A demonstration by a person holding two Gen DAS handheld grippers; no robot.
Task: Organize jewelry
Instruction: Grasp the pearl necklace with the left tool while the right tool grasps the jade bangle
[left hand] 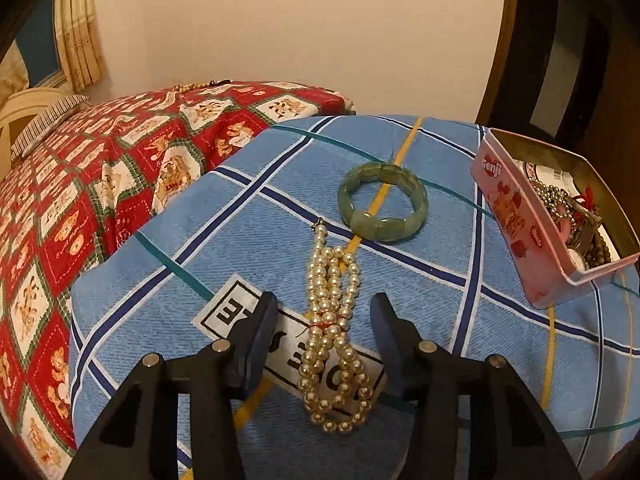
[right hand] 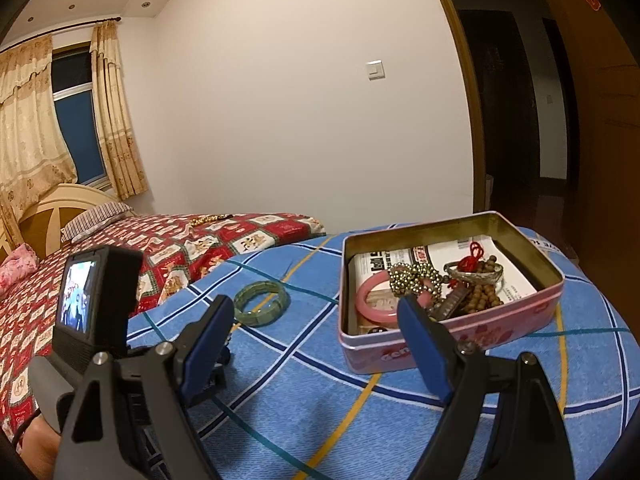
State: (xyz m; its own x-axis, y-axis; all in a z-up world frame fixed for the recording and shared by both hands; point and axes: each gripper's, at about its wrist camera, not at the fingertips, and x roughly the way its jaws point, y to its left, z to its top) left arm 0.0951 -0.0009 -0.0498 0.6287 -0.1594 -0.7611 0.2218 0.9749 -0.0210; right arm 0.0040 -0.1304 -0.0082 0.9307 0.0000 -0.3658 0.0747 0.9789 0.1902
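**Operator:** My left gripper [left hand: 324, 316] is unclenched. Its pads stand either side of the pearl necklace [left hand: 334, 344] without pressing on it. The necklace lies bunched in loops on the blue checked cloth [left hand: 420, 304], near the front, over a white label.

**Supervisor:** Handling properties?

**Operator:** I judge it limp and fairly light. The beads are smooth and likely to roll under the pads, and the string could snag. I would take hold at the red tie where the strands gather, so the loops lift together.

**Supervisor:** Right side?

**Operator:** My right gripper [right hand: 320, 328] is released and holds nothing. It faces the pink tin [right hand: 452, 344].

**Supervisor:** Count, outward.

**Operator:** One pearl necklace. One green bangle [left hand: 382, 202] beyond it, rigid and segmented, flat on the cloth. One open tin to the right. Inside it: one pink bangle [right hand: 370, 300], one strand of small metallic beads, one strand of brown beads, one red knot. Other pieces are too tangled to count.
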